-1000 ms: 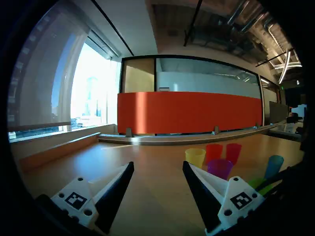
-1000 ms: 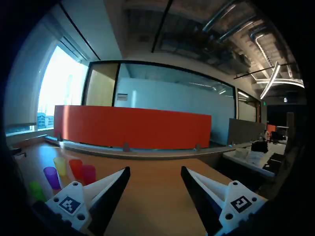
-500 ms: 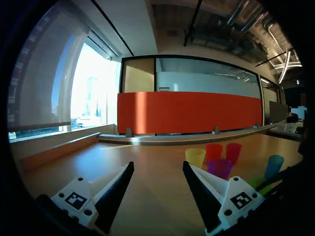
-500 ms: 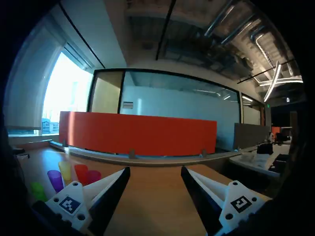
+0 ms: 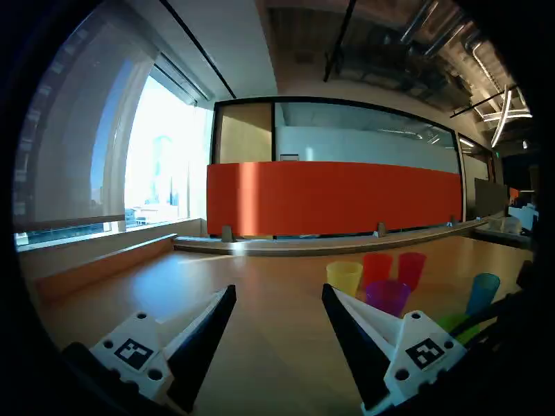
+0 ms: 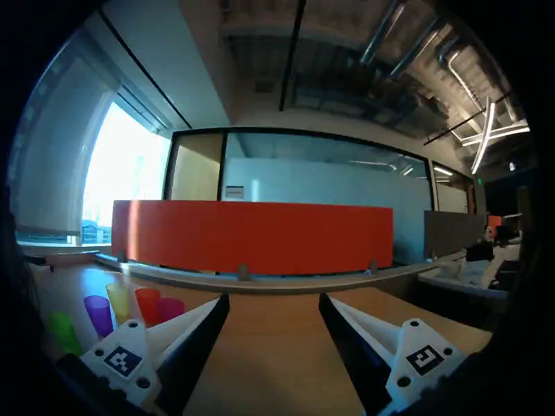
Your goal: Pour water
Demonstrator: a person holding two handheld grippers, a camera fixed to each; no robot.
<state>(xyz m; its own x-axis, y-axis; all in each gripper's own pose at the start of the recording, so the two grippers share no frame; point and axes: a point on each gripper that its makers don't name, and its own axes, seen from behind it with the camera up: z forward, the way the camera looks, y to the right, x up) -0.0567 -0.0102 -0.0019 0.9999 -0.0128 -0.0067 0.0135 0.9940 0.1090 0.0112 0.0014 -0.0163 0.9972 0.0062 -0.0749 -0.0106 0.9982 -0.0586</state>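
Well, grippers [image 5: 278, 288] [image 6: 273, 297] level, jaws apart.

A long orange partition [image 5: 333, 197] lines the far edge of the wooden desk [image 5: 277, 312]. Left of it a window [image 5: 159, 173] glares with daylight; above it run a glass wall [image 5: 361, 142], exposed ceiling pipes [image 5: 423, 28] and strip lights [image 5: 501, 114]
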